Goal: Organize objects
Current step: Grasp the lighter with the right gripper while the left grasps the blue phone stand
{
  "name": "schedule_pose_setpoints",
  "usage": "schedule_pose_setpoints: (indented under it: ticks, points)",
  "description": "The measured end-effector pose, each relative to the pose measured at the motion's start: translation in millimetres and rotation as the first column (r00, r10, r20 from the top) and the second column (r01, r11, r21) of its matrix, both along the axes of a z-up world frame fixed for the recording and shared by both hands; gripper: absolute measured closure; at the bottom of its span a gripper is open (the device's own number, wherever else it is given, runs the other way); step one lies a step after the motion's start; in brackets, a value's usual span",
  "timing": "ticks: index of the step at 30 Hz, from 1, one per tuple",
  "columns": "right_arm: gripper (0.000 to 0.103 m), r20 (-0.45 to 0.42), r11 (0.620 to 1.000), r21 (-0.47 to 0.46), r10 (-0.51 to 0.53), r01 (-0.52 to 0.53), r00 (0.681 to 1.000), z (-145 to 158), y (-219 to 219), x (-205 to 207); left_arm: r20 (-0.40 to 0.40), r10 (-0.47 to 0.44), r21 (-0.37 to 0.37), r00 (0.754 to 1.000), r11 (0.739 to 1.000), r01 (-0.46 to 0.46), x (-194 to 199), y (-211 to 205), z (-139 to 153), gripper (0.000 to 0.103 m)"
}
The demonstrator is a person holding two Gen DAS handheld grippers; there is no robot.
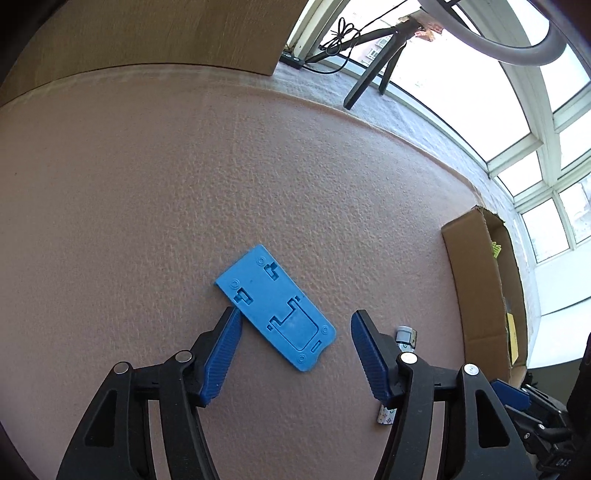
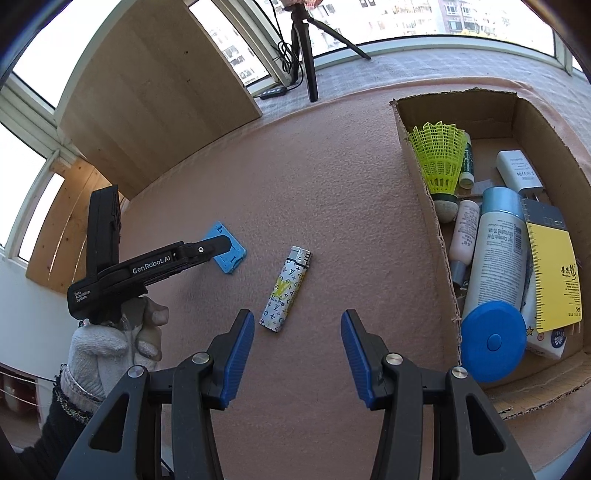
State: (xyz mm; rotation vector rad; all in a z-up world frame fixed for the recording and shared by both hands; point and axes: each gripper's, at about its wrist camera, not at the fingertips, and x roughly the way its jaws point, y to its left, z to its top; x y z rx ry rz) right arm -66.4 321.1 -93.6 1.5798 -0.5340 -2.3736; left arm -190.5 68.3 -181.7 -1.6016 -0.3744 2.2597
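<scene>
Lighter (image 1: 400, 356) (half hidden), blue plate (image 1: 276, 307) exposed

A glazed home balcony or sunroom — apartment blocks (image 2: 406, 18) beyond the windows (image 1: 517, 122), a felt-covered table (image 1: 184, 184), toiletries in a cardboard box (image 2: 546, 122).

A pinkish-brown textured tabletop (image 2: 332, 177) fills both views. At its far edge, toward eleven o'clock in the right wrist view, a pale wooden board (image 2: 155, 96) leans upright. At twelve o'clock a black tripod (image 2: 308, 55) stands on a grey sill (image 2: 424, 66), a tangle of cable (image 2: 286, 55) beside it. White-framed windows (image 1: 517, 110) curve around behind (apartment blocks show through the glass), and bright daylight pours in.
</scene>
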Motion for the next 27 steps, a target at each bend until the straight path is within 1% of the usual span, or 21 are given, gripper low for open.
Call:
schedule_pose_setpoints:
  ticks: [3, 6, 9, 13, 14, 15, 16, 17, 19, 22, 27]
  points:
    - [0.058, 0.009, 1.000, 0.001, -0.006, 0.006, 1.000, -4.0, -1.4, -2.4, -0.014, -0.027, -0.048, 1.000, 0.999, 0.027, -7.3, 13.3, 1.5, 0.035]
    - [0.058, 0.021, 1.000, -0.001, -0.012, 0.012, 1.000, -8.9, -4.1, -4.8, -0.041, -0.067, -0.131, 0.997, 0.989, 0.061, -11.5, 31.5, 2.4, 0.035]
    - [0.058, 0.031, 1.000, 0.007, -0.014, 0.013, 0.999, -13.7, -6.8, -5.8, -0.081, -0.112, -0.217, 0.990, 0.972, 0.092, -12.3, 49.4, 0.8, 0.035]
    - [0.058, 0.041, 1.000, 0.013, -0.010, 0.010, 0.999, -18.6, -9.8, -6.0, -0.127, -0.175, -0.296, 0.976, 0.946, 0.131, -4.1, 57.6, -0.2, 0.036]
    - [0.058, 0.042, 1.000, 0.018, -0.011, 0.010, 0.999, -19.6, -10.0, -6.2, -0.136, -0.191, -0.314, 0.972, 0.939, 0.140, -2.1, 59.4, -1.2, 0.037]
    - [0.058, 0.043, 1.000, 0.022, -0.012, 0.012, 0.999, -20.3, -9.6, -6.6, -0.144, -0.202, -0.330, 0.969, 0.933, 0.145, -0.3, 58.9, -1.3, 0.043]
    - [0.058, 0.045, 1.000, 0.025, -0.014, 0.013, 0.999, -21.3, -9.8, -8.5, -0.151, -0.207, -0.338, 0.967, 0.930, 0.146, 1.1, 57.0, -1.2, 0.048]
    - [0.058, 0.046, 1.000, 0.028, -0.014, 0.013, 0.999, -22.4, -10.3, -9.7, -0.152, -0.207, -0.336, 0.966, 0.930, 0.146, 0.0, 54.1, -1.5, 0.051]
    - [0.058, 0.047, 0.999, 0.046, -0.011, 0.008, 0.999, -25.2, -13.5, -12.2, -0.152, -0.199, -0.330, 0.968, 0.934, 0.140, 0.8, 47.3, -0.1, 0.061]
    - [0.058, 0.054, 0.998, 0.066, 0.003, -0.007, 0.999, -30.0, -21.4, -17.2, -0.150, -0.189, -0.317, 0.970, 0.939, 0.134, 0.8, 38.7, -0.6, 0.064]
    - [0.058, 0.064, 0.994, 0.103, 0.035, -0.041, 0.997, -39.4, -42.8, -29.4, -0.142, -0.175, -0.296, 0.974, 0.947, 0.127, 11.6, 23.9, -0.5, 0.064]
